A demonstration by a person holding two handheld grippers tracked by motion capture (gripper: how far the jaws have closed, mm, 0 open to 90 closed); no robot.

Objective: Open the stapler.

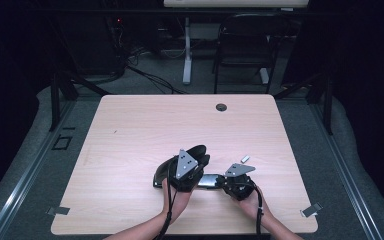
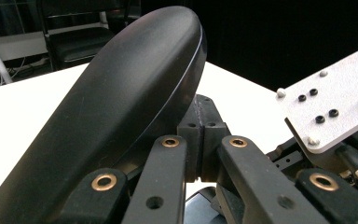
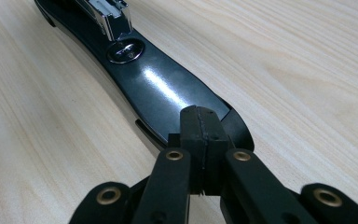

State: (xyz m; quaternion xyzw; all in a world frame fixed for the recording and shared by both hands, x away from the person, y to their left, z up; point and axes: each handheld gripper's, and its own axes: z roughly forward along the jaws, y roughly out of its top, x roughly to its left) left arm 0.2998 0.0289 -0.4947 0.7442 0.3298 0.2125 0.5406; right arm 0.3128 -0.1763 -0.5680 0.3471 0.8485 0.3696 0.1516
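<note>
A black stapler [image 1: 166, 172] lies swung open near the table's front middle. Its rounded top cover [image 2: 121, 102] rises beside my left gripper [image 2: 201, 126], whose jaws are shut together with nothing between them. In the high view the left gripper [image 1: 199, 164] stands at the cover under its grey plate. The stapler's flat base [image 3: 161, 91] lies on the wood, with the metal staple channel [image 3: 109, 16] above its anvil. My right gripper [image 3: 200, 128] is shut, its tips at the base's near end; whether they touch it is unclear. In the high view the right gripper [image 1: 223, 181] points left at the base [image 1: 207, 181].
A small silvery strip [image 1: 245, 159] lies just beyond the right gripper. A cable hole [image 1: 221, 107] sits near the table's far edge. Metal clips [image 1: 58, 210] mark the front corners. A black chair [image 1: 245, 45] stands behind the table.
</note>
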